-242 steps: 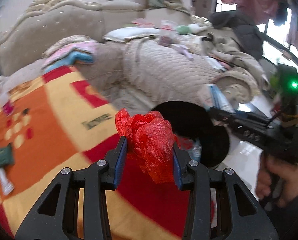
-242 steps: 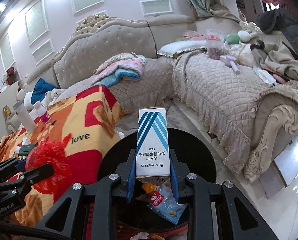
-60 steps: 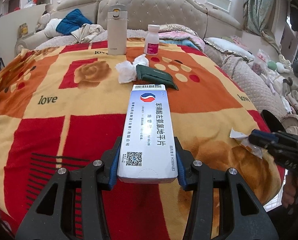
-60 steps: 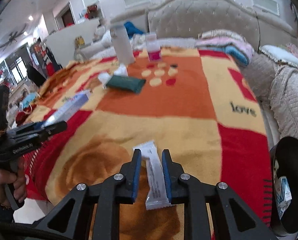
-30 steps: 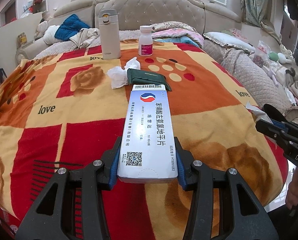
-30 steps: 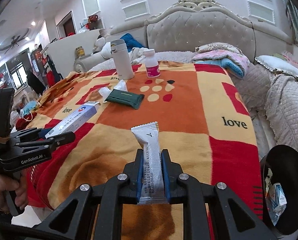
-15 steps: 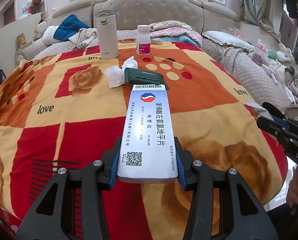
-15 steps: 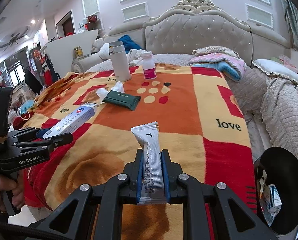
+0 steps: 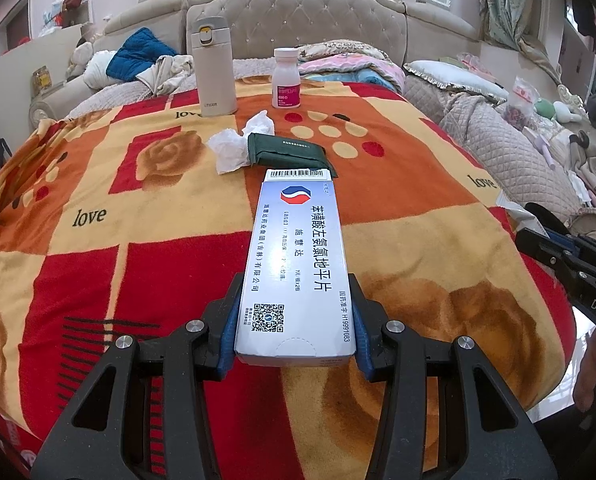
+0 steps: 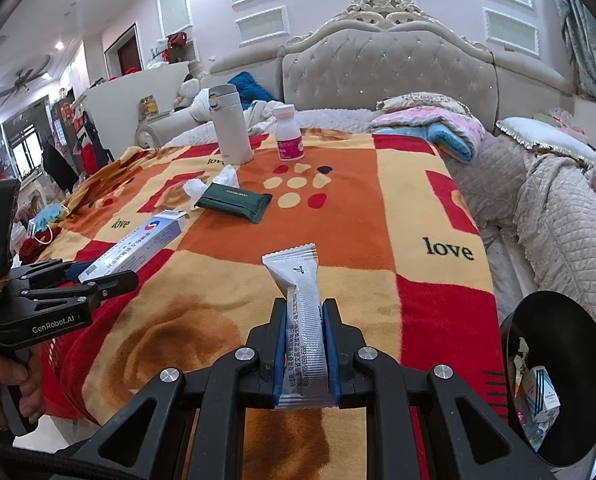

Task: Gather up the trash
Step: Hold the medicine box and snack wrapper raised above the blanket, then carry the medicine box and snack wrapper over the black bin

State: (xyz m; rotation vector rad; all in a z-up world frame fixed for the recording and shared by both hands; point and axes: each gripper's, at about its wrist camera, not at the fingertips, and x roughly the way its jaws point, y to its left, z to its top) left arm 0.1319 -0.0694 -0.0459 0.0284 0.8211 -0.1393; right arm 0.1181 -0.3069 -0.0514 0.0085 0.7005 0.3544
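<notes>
right wrist view: one sachet [image 10: 303, 320], perhaps two boxes [image 10: 138, 246].

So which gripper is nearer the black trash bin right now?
Right. The right gripper, shut on the silver sachet, has the black trash bin just off to its right. The left gripper, holding the medicine box, is over the blanket's far left side.

White medicine box [image 9: 298, 264] clamped lengthwise; silver sachet [image 10: 303, 320] upright.

One medicine box [image 9: 298, 264], one sachet [image 10: 302, 320], one tissue [image 9: 234, 146], one bottle [image 9: 286, 78], one flask [image 9: 214, 66].
</notes>
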